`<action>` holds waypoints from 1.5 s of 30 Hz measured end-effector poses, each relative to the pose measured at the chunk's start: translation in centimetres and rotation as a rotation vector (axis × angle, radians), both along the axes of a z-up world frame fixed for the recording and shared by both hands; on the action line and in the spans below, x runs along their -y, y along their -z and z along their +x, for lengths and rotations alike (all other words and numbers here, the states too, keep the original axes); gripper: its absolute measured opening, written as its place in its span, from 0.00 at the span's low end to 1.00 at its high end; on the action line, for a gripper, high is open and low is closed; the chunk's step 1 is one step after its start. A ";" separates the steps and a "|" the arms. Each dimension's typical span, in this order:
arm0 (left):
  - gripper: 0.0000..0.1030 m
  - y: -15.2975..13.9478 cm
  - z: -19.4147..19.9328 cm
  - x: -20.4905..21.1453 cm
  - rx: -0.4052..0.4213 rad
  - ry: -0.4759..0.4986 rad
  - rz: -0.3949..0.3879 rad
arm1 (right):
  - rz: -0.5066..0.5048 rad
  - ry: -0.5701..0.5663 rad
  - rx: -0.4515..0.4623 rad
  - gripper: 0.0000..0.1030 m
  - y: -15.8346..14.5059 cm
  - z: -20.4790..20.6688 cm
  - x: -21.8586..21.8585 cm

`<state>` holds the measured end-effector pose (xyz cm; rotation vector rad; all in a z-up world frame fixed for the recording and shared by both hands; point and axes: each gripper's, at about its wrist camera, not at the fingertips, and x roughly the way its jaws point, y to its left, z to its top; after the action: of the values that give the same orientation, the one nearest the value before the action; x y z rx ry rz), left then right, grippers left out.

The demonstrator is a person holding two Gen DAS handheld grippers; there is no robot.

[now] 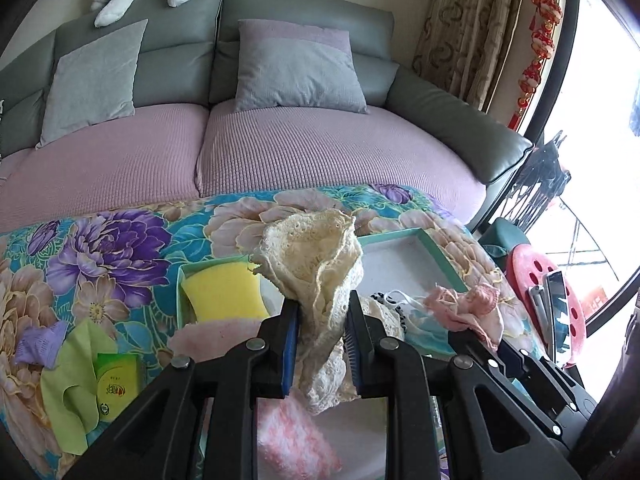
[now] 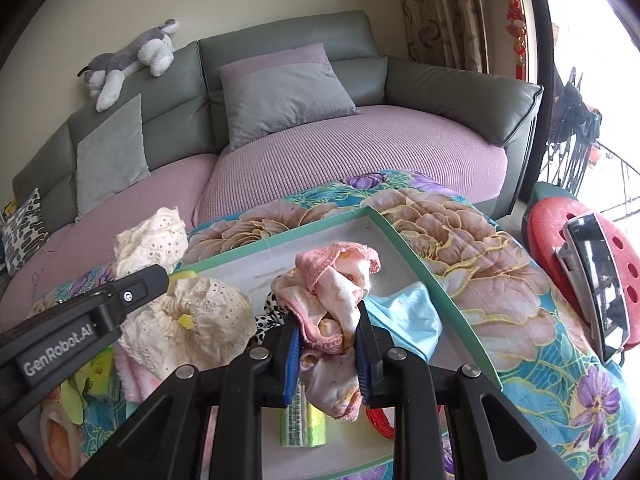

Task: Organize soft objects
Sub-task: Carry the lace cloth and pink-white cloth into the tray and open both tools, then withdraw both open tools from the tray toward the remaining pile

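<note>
My left claw (image 1: 322,320) is clamped on the cream lace cloth (image 1: 316,256), which bunches above the fingers in the middle of the left wrist frame and trails below them. My right claw (image 2: 329,336) is clamped on the pink cloth (image 2: 336,280), a crumpled wad standing up at the centre of the right wrist frame. Both bundles hang over the teal-rimmed tray (image 2: 412,252) that lies on the floral cover (image 2: 500,280) of the bench.

A yellow sponge (image 1: 224,292) sits in the tray's left part, and a light blue cloth (image 2: 404,312) lies just right of my right claw.

I judge the step to be setting each cloth in its place in the tray. To do it well, I would keep both grips firm until each cloth rests on the tray floor, keep the two bundles apart so the lace does not snag the pink one, and lower the trailing ends first so nothing drapes over the rim.
</note>
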<state>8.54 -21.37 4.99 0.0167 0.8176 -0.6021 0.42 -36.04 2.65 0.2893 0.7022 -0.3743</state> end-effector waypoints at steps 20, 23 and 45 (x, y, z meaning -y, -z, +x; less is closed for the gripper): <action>0.84 -1.5 -0.9 -1.7 0.067 -0.081 0.032 | 0.020 -0.009 -0.025 0.81 0.4 0.1 0.1; 0.86 -1.2 -0.6 -2.2 0.069 -0.118 0.047 | 0.020 -0.014 -0.027 0.86 0.4 0.1 0.0; 0.97 1.5 0.2 -6.7 0.049 -0.283 0.147 | -0.008 -0.066 -0.058 0.90 -0.2 0.3 -1.6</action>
<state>8.78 -14.67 3.52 0.0488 0.7982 -0.2732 0.70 -34.41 2.88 0.2476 0.7655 -0.3238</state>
